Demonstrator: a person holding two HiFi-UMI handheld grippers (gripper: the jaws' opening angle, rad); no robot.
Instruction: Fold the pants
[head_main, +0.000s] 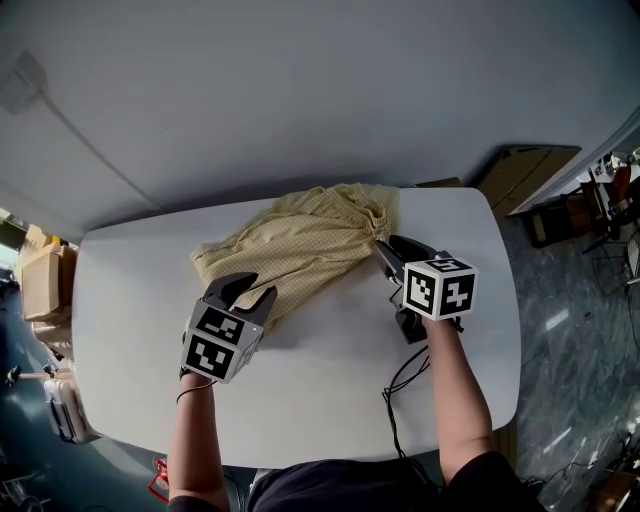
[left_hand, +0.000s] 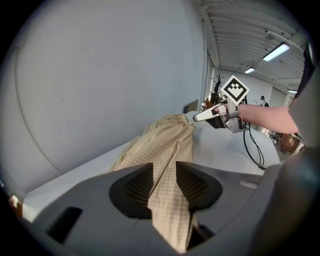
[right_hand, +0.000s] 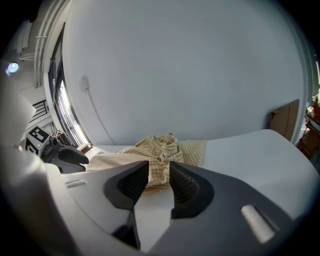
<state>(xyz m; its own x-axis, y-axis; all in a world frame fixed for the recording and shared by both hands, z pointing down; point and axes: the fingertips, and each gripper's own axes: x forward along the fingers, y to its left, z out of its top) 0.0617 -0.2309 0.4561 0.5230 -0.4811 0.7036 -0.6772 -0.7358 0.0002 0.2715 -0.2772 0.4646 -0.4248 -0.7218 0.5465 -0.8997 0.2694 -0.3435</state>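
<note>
Yellow checked pants (head_main: 310, 245) lie crumpled on the white table (head_main: 330, 400), towards its far side. My left gripper (head_main: 255, 288) is at the pants' near left edge. In the left gripper view a strip of the cloth (left_hand: 165, 145) runs between the jaws of my left gripper (left_hand: 164, 175) and fills the gap, so it is shut on the pants. My right gripper (head_main: 388, 243) points at the bunched right end of the pants. In the right gripper view my right gripper (right_hand: 159, 172) stands open, with bare table in the gap and the pants (right_hand: 160, 147) just beyond the tips.
A black cable (head_main: 400, 385) trails from the right gripper over the table's near edge. Cardboard boxes (head_main: 40, 270) stand on the floor at the left. A flat cardboard sheet (head_main: 525, 170) leans by the wall at the right. A grey wall rises behind the table.
</note>
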